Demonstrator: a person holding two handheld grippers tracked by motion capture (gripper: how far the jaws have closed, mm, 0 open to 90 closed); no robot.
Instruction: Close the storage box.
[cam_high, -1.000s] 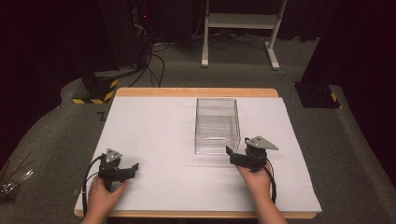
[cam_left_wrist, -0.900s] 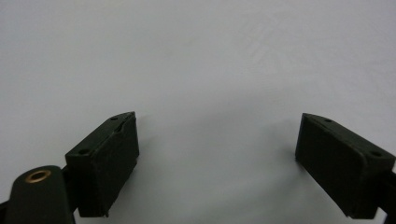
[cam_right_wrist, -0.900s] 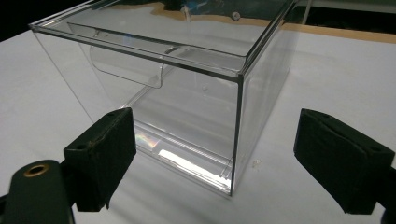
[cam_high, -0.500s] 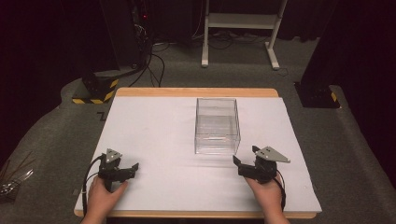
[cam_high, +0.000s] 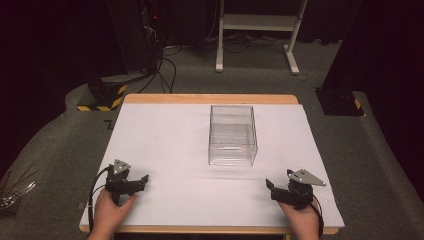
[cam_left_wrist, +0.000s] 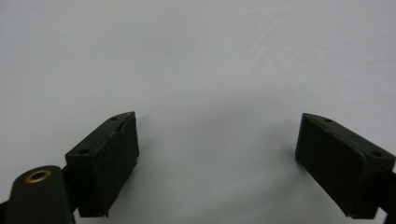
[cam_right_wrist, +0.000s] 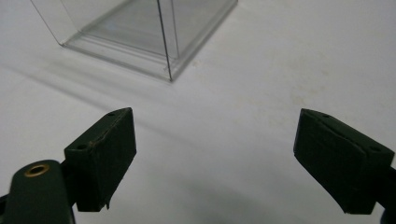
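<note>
We saw the clear box (cam_high: 232, 135) mid-table (cam_high: 165, 130), empty as far as we could tell; our left gripper (cam_high: 137, 181) and right gripper (cam_high: 272, 189) sat near the front edge, jaws spread, gripping nothing

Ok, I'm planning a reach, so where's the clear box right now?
In the high view the clear box stands on the white table cover, slightly right of centre, beyond both grippers and nearer the right gripper.
</note>
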